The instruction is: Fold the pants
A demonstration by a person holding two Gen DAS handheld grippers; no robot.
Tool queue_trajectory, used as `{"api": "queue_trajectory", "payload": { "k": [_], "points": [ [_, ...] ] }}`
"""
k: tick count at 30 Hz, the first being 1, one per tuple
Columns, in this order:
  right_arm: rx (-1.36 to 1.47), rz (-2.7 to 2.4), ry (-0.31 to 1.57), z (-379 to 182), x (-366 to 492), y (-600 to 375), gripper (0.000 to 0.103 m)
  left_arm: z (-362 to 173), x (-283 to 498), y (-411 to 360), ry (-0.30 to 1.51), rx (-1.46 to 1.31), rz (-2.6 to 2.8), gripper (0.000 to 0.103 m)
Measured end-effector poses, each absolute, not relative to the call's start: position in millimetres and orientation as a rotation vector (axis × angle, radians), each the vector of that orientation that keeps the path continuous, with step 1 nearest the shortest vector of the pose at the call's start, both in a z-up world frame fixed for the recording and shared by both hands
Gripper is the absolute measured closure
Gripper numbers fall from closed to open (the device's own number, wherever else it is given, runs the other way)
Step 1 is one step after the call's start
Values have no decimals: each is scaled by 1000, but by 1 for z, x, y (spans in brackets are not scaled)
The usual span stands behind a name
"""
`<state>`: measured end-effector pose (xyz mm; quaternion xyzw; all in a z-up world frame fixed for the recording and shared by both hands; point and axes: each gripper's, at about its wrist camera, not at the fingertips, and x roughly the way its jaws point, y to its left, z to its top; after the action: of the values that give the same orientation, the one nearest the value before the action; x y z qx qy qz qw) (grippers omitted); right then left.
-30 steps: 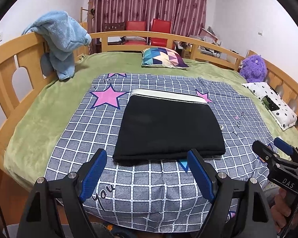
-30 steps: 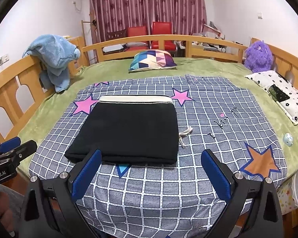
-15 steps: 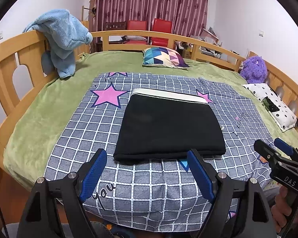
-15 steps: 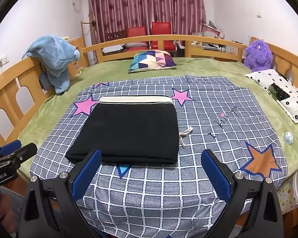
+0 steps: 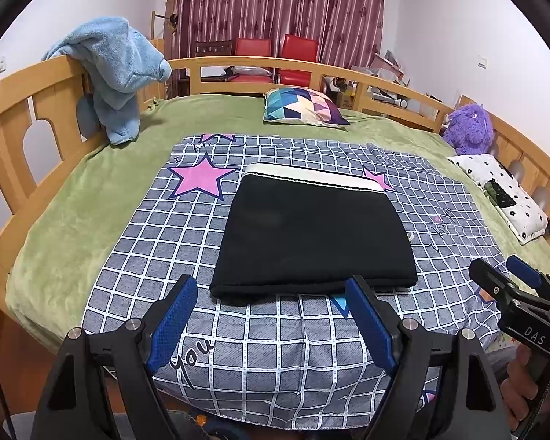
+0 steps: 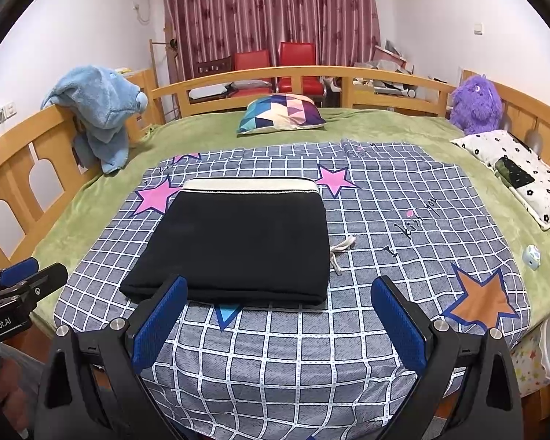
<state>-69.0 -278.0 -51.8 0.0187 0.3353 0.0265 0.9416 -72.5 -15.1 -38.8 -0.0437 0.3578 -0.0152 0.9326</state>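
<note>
The black pants (image 5: 311,234) lie folded into a flat rectangle on the checked blanket (image 5: 238,359), with a cream waistband along the far edge. They also show in the right wrist view (image 6: 238,242), with a white drawstring (image 6: 339,251) sticking out at the right side. My left gripper (image 5: 271,315) is open and empty, held back just short of the pants' near edge. My right gripper (image 6: 278,315) is open and empty, also held back near the bed's front edge. Each gripper shows at the edge of the other's view.
The bed has a green cover (image 5: 73,212) and wooden rails (image 5: 14,117). A blue plush towel (image 5: 117,73) hangs on the left rail. A colourful pillow (image 6: 280,112) lies at the far end. A purple plush toy (image 6: 476,104) and a flowered pillow (image 6: 520,176) lie at the right.
Both grippers have drifted very slightly; the pants have not moved and both grippers stay open.
</note>
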Motion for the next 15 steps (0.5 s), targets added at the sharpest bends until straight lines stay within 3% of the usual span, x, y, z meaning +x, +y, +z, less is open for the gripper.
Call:
{"api": "queue_trajectory", "payload": {
  "k": [15],
  "points": [
    [34, 53, 683, -53, -69, -274, 4, -39, -74, -16, 725, -88, -45, 21]
  ]
}}
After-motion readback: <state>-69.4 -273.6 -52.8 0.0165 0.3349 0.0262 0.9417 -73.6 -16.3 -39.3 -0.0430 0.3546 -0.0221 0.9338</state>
